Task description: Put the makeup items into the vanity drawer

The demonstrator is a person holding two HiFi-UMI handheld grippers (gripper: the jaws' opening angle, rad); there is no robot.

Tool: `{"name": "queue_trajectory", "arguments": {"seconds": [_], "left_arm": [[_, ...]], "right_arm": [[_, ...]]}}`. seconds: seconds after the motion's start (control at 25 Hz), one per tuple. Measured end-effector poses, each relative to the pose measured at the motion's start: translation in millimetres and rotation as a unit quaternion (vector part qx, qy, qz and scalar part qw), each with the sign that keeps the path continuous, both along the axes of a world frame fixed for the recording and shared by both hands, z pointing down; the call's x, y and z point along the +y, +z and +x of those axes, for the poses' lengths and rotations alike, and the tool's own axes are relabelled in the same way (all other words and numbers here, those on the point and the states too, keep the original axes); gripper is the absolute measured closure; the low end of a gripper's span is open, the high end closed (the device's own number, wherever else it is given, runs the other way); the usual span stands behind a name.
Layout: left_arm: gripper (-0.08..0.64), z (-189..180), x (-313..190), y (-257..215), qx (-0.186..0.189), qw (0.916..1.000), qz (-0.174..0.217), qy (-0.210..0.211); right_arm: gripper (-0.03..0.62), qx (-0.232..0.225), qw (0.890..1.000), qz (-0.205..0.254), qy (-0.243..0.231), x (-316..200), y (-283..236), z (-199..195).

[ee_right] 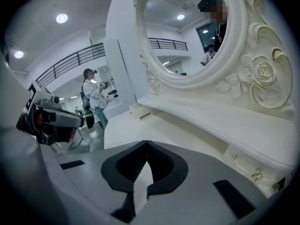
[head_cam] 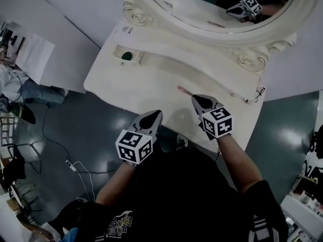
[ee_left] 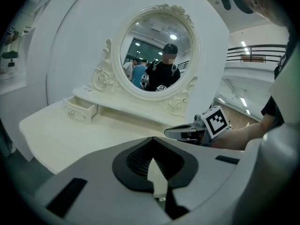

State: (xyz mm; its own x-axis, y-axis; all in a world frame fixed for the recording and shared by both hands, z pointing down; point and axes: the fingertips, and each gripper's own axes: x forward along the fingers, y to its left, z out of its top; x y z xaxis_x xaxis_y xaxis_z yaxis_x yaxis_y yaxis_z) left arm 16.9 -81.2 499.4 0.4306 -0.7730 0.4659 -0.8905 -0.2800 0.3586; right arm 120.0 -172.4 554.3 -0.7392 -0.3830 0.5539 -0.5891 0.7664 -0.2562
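The white vanity table point(head_cam: 151, 79) carries an oval mirror point(head_cam: 217, 4). Its small left drawer point(head_cam: 126, 56) stands open with a green item point(head_cam: 127, 55) inside. A thin pink makeup stick point(head_cam: 183, 90) lies on the tabletop just left of my right gripper point(head_cam: 196, 99), which hovers over the front of the table, shut and empty. My left gripper point(head_cam: 156, 114) hangs at the table's front edge, also shut with nothing in it. In the left gripper view the open drawer point(ee_left: 80, 108) is far left and the right gripper point(ee_left: 187, 132) is at the right.
A small dark trinket point(head_cam: 260, 92) hangs at the table's right corner. Cables point(head_cam: 75, 165) trail on the dark floor at the left. A closed right drawer with a knob point(ee_right: 255, 175) shows under the shelf. A person point(ee_right: 91, 95) stands far off.
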Motion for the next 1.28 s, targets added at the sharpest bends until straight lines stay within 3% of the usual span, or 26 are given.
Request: {"name": "queue_trajectory", "arguments": {"seconds": [0.32, 0.44, 0.6, 0.96, 1.12, 1.28], "left_arm": [[0.560, -26, -16, 8, -0.007, 0.9986, -0.020, 0.048], [0.560, -34, -22, 13, -0.004, 0.9983, -0.025, 0.052], [0.560, -42, -29, 16, 0.001, 0.9982, -0.028, 0.053], [0.560, -65, -37, 25, 0.008, 0.9982, -0.037, 0.046], [0.560, -69, -40, 26, 0.011, 0.9983, -0.037, 0.043], [0.560, -71, -42, 26, 0.013, 0.9984, -0.035, 0.043]], "right_arm": [[0.555, 0.103, 0.995, 0.016, -0.007, -26, 48, 4], [0.469, 0.133, 0.991, 0.010, -0.029, -28, 66, 0], [0.469, 0.170, 0.984, 0.006, -0.048, -30, 86, -3], [0.472, 0.194, 0.979, -0.016, -0.057, -34, 106, -8], [0.524, 0.195, 0.980, -0.016, -0.050, -37, 107, -6], [0.530, 0.200, 0.979, -0.011, -0.042, -38, 106, -6]]}}
